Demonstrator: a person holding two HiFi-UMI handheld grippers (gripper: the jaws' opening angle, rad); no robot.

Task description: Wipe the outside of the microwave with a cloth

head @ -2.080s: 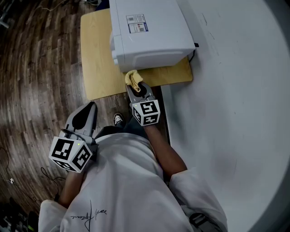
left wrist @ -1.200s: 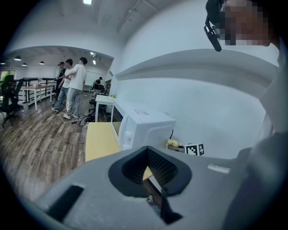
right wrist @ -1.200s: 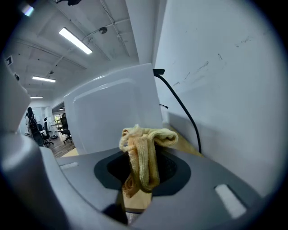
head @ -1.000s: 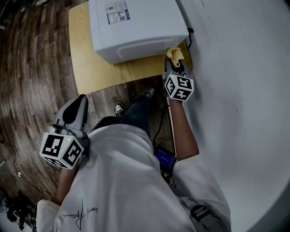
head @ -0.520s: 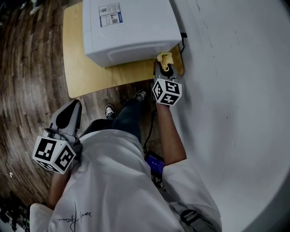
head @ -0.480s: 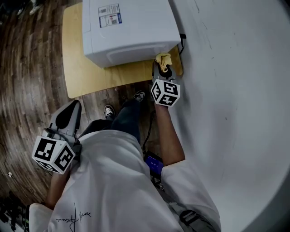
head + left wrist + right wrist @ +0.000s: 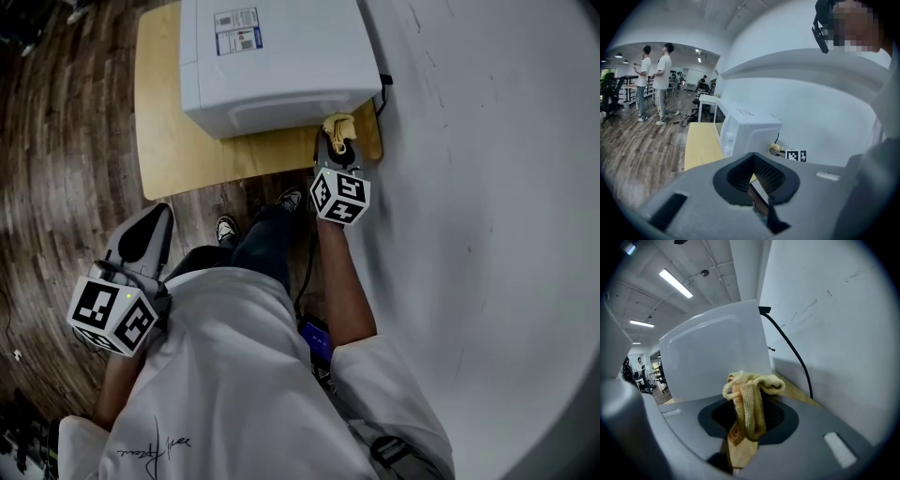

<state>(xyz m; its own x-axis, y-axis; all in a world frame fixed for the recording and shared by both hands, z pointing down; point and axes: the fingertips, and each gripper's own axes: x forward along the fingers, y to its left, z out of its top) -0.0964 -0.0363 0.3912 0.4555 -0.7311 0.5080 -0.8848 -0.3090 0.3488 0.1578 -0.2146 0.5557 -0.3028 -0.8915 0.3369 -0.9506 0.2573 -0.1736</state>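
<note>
Jaws: right gripper (image 7: pixel 336 153) grips yellow knitted cloth (image 7: pixel 750 404); left gripper (image 7: pixel 159 223) closed, empty.
Progress: likely mid-wipe, at the boxy white microwave (image 7: pixel 277 56), 5 o'clock corner.

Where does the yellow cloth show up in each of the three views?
Head view: crumpled yellow knitted cloth by the white box-shaped microwave's near right corner.
Left gripper view: tiny, right of the microwave's base.
Right gripper view: centre, shut in the right tongs.
Shared landmark: the microwave.
</note>
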